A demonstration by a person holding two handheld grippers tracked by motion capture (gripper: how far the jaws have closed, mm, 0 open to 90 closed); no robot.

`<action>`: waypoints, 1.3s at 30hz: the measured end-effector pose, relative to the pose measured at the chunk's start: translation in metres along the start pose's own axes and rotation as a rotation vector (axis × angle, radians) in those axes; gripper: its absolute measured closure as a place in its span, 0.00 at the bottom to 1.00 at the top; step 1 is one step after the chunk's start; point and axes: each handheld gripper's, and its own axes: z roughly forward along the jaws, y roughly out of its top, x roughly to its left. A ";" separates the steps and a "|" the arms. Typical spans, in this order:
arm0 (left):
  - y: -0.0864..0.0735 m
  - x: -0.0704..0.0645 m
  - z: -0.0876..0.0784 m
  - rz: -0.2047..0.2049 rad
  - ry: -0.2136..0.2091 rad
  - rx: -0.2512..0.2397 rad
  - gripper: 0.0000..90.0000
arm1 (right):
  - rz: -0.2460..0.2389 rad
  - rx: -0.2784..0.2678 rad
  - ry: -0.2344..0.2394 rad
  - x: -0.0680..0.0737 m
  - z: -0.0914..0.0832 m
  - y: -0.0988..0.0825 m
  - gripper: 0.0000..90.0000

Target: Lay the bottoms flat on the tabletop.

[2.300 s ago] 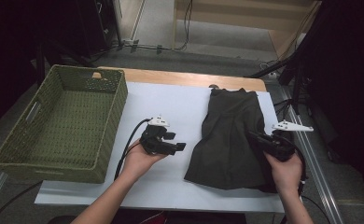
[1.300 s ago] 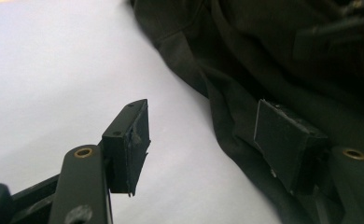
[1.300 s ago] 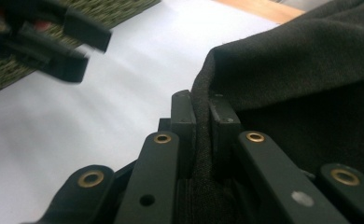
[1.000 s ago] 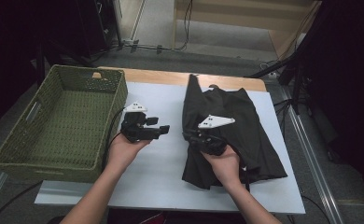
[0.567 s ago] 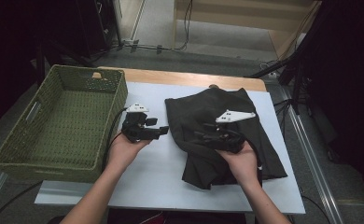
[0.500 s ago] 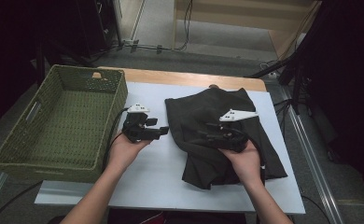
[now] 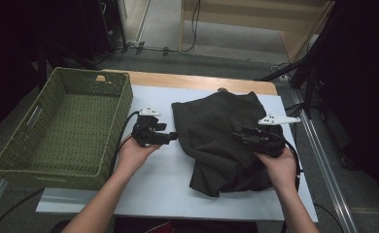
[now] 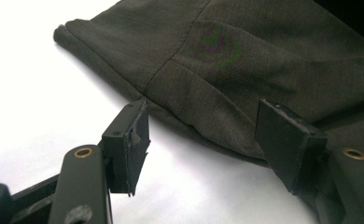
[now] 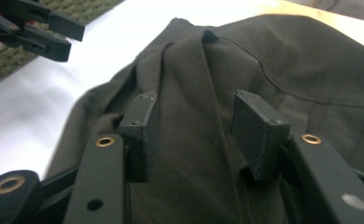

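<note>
My left hand-held gripper (image 7: 170, 137) sits just off the left edge of the dark garment (image 7: 221, 133), jaws apart, nothing between them; in the left gripper view the hem runs across just past the pads, not touching. My right hand-held gripper (image 7: 241, 134) is over the garment's right half; its jaws have just been opening and now stand apart with cloth lying under and between them, pads not pressing.

The garment lies part-folded on the white surface (image 7: 148, 194), right of the green basket (image 7: 105, 97), well apart from it.

Risks as I judge them:
- the left jaw could push the hem instead of catching it, so the fold bunches.
- the right could pinch several layers at once and drag the whole pile.
- the loose lower flap may fall open when lifted.

No readable label or writing; just a faint purple-green smudge (image 8: 216, 45) on the cloth, likely lens glare.
</note>
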 end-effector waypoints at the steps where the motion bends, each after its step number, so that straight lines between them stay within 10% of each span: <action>1: 0.001 0.000 0.002 0.007 0.004 0.005 0.40 | 0.003 0.007 -0.002 -0.001 0.000 -0.002 0.54; 25: 0.007 0.008 0.047 0.020 0.028 0.057 0.40 | -0.073 0.143 0.129 0.055 0.015 -0.046 0.55; 30: 0.003 0.011 0.061 0.025 0.074 0.071 0.40 | -0.073 0.125 0.107 0.053 0.013 -0.048 0.53; 39: -0.003 0.013 0.082 -0.083 0.063 0.085 0.45 | -0.039 0.075 0.046 0.036 0.007 -0.051 0.50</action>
